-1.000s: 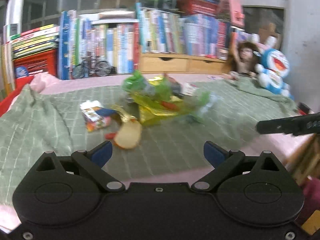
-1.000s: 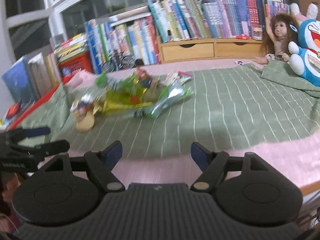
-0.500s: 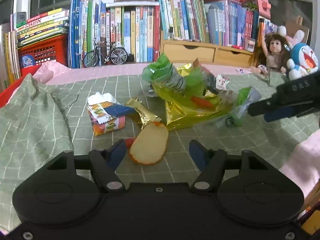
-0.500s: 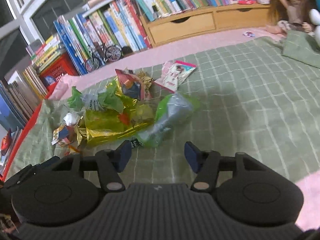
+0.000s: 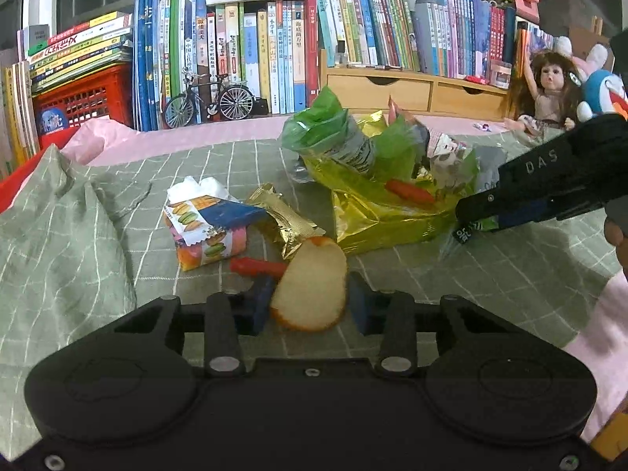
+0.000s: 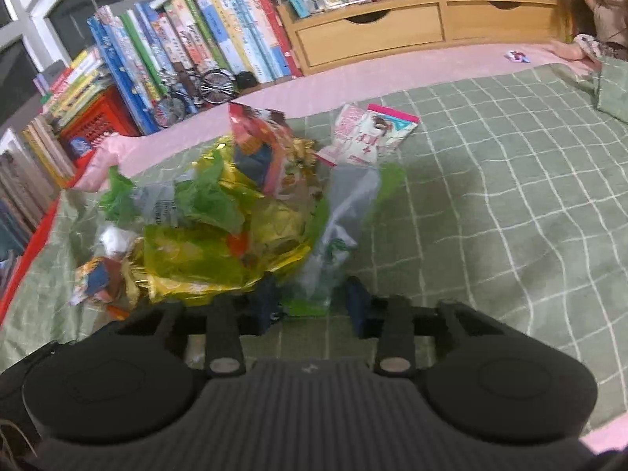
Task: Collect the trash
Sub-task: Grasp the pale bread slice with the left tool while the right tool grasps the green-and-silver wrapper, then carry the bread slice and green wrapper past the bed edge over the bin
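Note:
A pile of trash lies on the green checked blanket (image 5: 490,298). It includes a yellow foil bag (image 5: 376,212), a green bag (image 5: 333,133), a macaron-print wrapper (image 5: 208,227) and a gold wrapper (image 5: 282,219). A round pale snack slice (image 5: 310,286) sits between the blue pads of my left gripper (image 5: 311,306), whose jaws are closing around it. My right gripper (image 6: 312,304) is closing around the near end of a clear bag with green edges (image 6: 337,227), beside the yellow foil bag (image 6: 212,255). In the left wrist view the right gripper (image 5: 465,218) reaches in from the right.
Rows of books (image 5: 255,47), a model bicycle (image 5: 208,98), a red crate (image 5: 82,94) and wooden drawers (image 5: 392,90) line the back. A doll (image 5: 549,94) and a blue plush (image 5: 604,94) sit at the far right. A pink wrapper (image 6: 373,133) lies behind the pile.
Both grippers moved forward and down to the pile and their jaws narrowed. The snack slice now sits between the left pads, the clear bag's end between the right pads.

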